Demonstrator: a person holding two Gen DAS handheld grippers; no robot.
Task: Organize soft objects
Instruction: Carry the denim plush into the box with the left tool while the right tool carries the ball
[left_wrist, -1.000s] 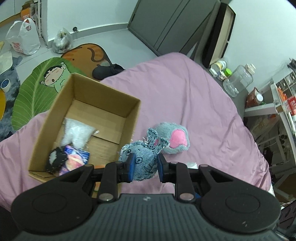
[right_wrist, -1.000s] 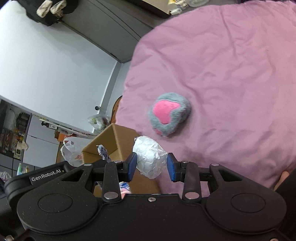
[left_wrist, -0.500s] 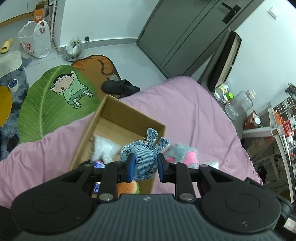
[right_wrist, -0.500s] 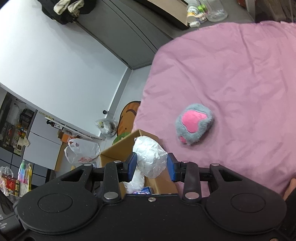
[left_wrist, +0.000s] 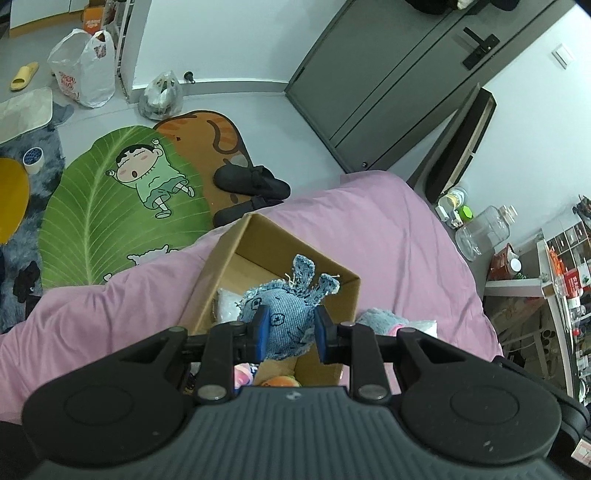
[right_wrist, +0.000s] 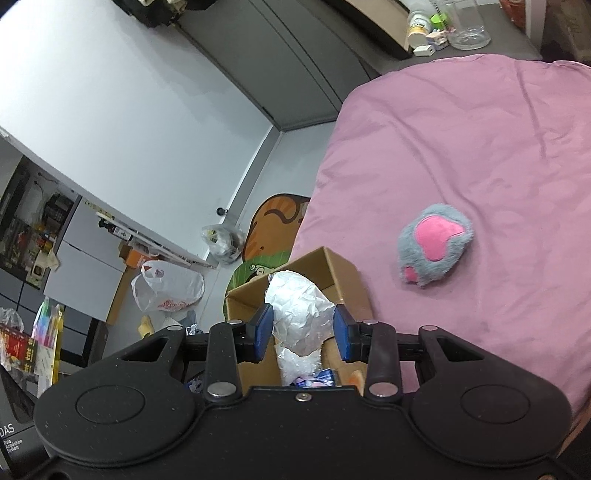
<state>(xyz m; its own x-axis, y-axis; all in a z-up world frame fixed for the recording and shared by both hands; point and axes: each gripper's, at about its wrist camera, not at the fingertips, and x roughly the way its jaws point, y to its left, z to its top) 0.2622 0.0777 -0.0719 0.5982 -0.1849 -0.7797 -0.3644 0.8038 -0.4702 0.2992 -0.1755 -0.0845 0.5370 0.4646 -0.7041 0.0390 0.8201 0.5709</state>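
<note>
My left gripper (left_wrist: 289, 334) is shut on a blue denim stuffed toy (left_wrist: 286, 310) and holds it above the open cardboard box (left_wrist: 258, 243) on the pink bed. My right gripper (right_wrist: 303, 332) is shut on a white crinkled soft bundle (right_wrist: 297, 314), held over the same box (right_wrist: 332, 266). The box holds a white bag (left_wrist: 225, 308) and other small soft items. A grey plush paw with pink pads (right_wrist: 434, 243) lies on the bed to the right of the box; its edge shows in the left wrist view (left_wrist: 376, 319).
The pink bed (right_wrist: 480, 129) spreads to the right. On the floor lie a green leaf rug (left_wrist: 110, 206), an orange cat rug (left_wrist: 210, 136), black slippers (left_wrist: 251, 184) and plastic bags (left_wrist: 85, 70). Jars (left_wrist: 480, 232) and a shelf stand at the right.
Both grippers have moved over the box with their objects still held. The grey paw plush has shifted right in both views.
</note>
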